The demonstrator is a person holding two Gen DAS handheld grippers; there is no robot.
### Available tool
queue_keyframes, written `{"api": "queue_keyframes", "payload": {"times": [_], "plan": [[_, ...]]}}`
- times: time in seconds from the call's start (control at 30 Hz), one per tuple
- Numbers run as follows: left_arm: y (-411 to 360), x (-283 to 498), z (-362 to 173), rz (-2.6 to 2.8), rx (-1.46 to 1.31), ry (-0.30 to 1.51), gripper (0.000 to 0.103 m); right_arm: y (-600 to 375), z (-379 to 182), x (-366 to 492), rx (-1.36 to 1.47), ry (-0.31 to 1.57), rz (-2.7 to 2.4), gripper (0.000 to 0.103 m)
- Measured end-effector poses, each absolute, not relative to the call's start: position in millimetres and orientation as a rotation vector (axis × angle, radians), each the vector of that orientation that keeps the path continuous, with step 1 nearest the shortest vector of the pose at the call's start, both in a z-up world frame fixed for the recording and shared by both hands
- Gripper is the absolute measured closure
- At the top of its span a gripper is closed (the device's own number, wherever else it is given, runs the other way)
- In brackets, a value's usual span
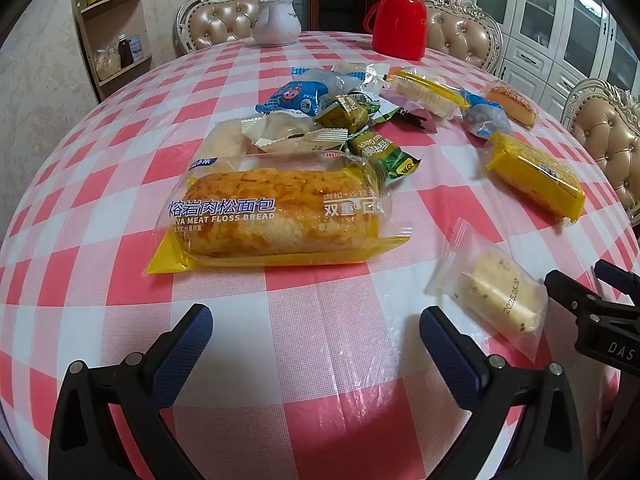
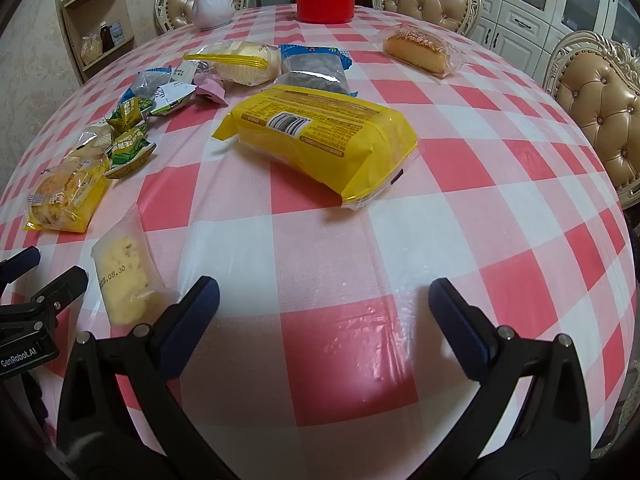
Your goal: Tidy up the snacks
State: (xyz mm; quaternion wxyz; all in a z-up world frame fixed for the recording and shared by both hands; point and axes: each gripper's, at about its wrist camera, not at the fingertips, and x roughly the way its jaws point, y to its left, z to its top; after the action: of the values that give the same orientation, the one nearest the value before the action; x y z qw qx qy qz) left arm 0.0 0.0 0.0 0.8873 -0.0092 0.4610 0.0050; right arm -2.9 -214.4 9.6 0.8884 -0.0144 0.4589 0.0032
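Note:
Wrapped snacks lie scattered on a red-and-white checked tablecloth. A meat floss bread pack lies just beyond my left gripper, which is open and holds nothing. A small clear-wrapped cake rests to its right, between the two grippers. My right gripper is open over bare cloth, with that cake beside its left finger. A yellow pack lies ahead of it. Small green packets and blue packets pile farther back.
A white teapot and a red flask stand at the table's far side. A cake slice in clear wrap lies far right. Padded chairs ring the table; a corner shelf stands at the left wall.

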Motion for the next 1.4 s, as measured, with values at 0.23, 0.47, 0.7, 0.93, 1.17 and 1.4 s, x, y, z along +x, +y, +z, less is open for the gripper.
{"api": "queue_keyframes", "payload": {"times": [0.23,0.47,0.7,0.93,1.17,1.4], "plan": [[-0.2,-0.1,0.3,0.01,-0.019,0.959,0.0,-214.4,9.6,-2.9,-0.03,0.954,0.007,0.0],[0.0,0.0,0.0,0.01,-0.02,0.959,0.0,-214.5,9.6,-2.9,-0.03,0.954,0.007,0.0],[0.0,0.0,0.0,0.01,-0.02,0.959,0.0,-214.5,9.6,-2.9,-0.03,0.954,0.007,0.0],[0.0,-0.1,0.0,0.009,-0.019,0.959,0.0,-214.1,9.1,-2.2,-0.028,0.953,0.008,0.0],[2.5,-4.9,1.0,-0.062,0.011,0.983,0.0,-220.5,10.3,2.3,-0.042,0.983,0.103,0.0],[47.6,-29.8,4.2,-0.016,-0.113,0.947,0.0,-225.7,29.8,-20.8,0.095,0.848,0.297,0.0]]}}
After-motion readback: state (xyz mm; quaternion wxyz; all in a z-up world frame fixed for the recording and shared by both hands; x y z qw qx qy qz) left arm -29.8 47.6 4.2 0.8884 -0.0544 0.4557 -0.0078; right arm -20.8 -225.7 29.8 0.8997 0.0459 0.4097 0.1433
